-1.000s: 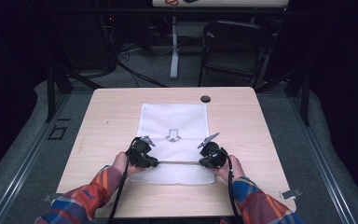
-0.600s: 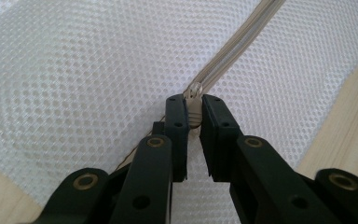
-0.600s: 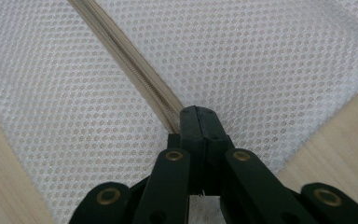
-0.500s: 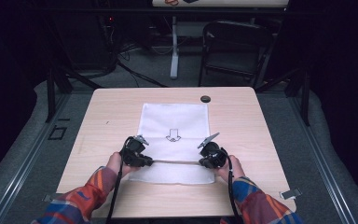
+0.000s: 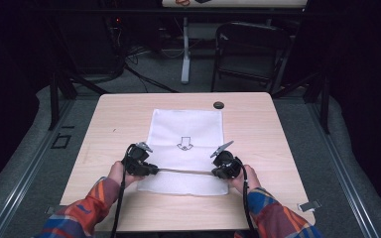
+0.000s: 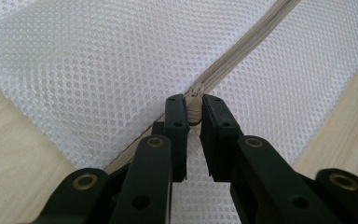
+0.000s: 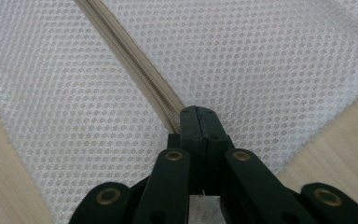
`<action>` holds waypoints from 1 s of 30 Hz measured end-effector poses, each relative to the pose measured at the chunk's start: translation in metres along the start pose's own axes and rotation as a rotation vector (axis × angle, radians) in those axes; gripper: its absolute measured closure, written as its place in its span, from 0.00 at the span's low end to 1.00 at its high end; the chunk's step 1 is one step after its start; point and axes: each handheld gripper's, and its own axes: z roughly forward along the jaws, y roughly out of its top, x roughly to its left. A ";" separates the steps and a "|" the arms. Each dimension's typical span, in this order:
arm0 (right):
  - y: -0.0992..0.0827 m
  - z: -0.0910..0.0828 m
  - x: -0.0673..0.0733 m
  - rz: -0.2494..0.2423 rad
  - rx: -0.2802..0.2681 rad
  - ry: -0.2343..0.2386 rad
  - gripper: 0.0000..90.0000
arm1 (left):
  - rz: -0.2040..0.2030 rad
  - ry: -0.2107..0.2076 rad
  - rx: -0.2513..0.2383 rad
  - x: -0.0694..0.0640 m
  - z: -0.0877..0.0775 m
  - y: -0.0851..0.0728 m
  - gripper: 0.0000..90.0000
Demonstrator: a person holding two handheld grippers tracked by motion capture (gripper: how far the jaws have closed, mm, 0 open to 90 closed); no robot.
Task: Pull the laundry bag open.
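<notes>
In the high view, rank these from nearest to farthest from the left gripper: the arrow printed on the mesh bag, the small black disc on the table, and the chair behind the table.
Starting from the left gripper, at the zipper's left end:
1. Arrow: on the mesh bag, just ahead and to the right.
2. Black disc: on the table near its far edge, right of centre.
3. Chair: on the floor beyond the table's far edge.

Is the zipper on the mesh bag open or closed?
Closed along its visible length: the zipper teeth meet between the left gripper and right gripper.
</notes>
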 end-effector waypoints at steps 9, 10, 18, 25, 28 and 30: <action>0.001 0.000 0.001 -0.012 0.003 -0.007 1.00 | 0.001 0.012 0.010 0.000 -0.003 -0.005 0.90; 0.001 0.000 0.002 -0.010 0.001 -0.009 1.00 | -0.009 0.011 0.011 -0.001 -0.003 -0.006 0.90; 0.001 0.000 0.001 -0.029 0.001 -0.025 1.00 | -0.017 0.014 0.011 0.001 -0.006 -0.010 0.90; 0.002 0.001 -0.001 -0.033 0.004 -0.015 1.00 | -0.032 0.020 0.011 0.003 -0.008 -0.013 0.90; 0.002 0.001 -0.001 -0.027 0.004 -0.015 1.00 | -0.032 0.018 0.008 0.004 -0.008 -0.013 0.90; 0.002 0.001 -0.001 -0.027 0.004 -0.014 1.00 | -0.033 0.018 0.008 0.004 -0.009 -0.014 0.90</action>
